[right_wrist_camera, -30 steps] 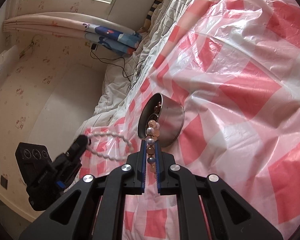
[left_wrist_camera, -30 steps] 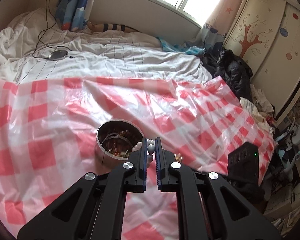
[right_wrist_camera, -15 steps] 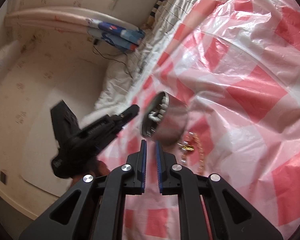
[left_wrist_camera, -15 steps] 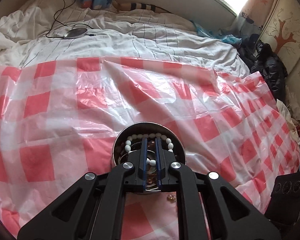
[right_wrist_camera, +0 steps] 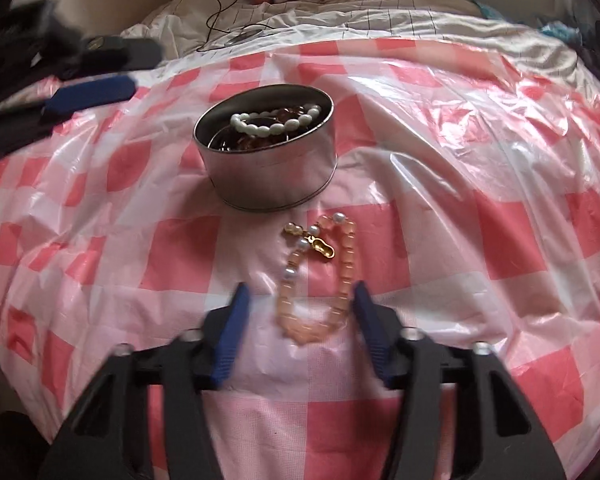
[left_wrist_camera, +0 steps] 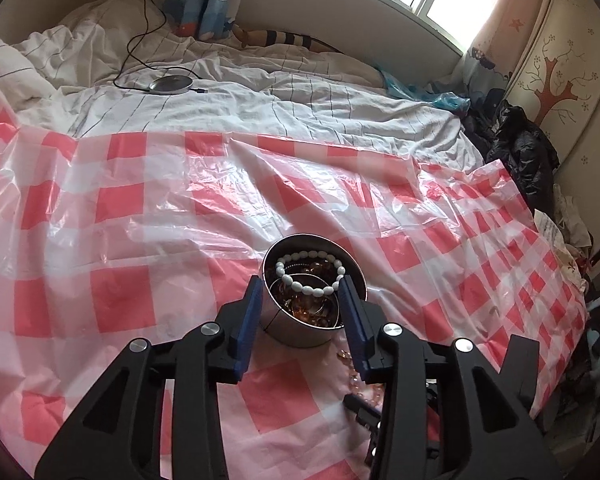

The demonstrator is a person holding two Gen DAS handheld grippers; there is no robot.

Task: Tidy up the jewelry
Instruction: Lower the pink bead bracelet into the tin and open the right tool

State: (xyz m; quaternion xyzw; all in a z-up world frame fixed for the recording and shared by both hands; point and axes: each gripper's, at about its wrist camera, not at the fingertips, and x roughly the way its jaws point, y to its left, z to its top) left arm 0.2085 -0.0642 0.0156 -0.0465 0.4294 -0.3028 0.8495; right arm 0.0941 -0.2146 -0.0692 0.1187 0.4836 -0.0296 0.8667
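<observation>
On a bed covered by a red-and-white checked plastic sheet (left_wrist_camera: 148,208), the left wrist view shows a round silver metal tin (left_wrist_camera: 300,330) standing upright just ahead of the left gripper (left_wrist_camera: 300,286). Its blue-padded fingers (left_wrist_camera: 249,320) are spread wide with nothing between them, one on each side of the tin's near wall; whether they touch it cannot be told. Inside the tin a white oval-bead bracelet (left_wrist_camera: 312,278) lies on top of amber-coloured beads (left_wrist_camera: 308,308). Beyond the sheet lies a rumpled white striped duvet (left_wrist_camera: 260,108), with a round grey disc on a black cable (left_wrist_camera: 171,85) resting on it. At the lower right, part of the other black tool shows beside a few pale beads on the sheet.

From the right wrist view, blurred at the edges, the same tin (right_wrist_camera: 268,172) sits on the sheet (right_wrist_camera: 480,184) with the white bracelet (right_wrist_camera: 276,122) draped inside near its rim. A peach-pink bead bracelet with small pearls and a gold charm (right_wrist_camera: 324,276) lies flat on the sheet just in front of the tin, apart from it. The right gripper (right_wrist_camera: 300,292) is released, its fingers (right_wrist_camera: 231,328) wide apart and flanking the near end of the peach bracelet without closing on it. The left gripper (right_wrist_camera: 92,92) appears at the upper left, blurred, near the tin.
</observation>
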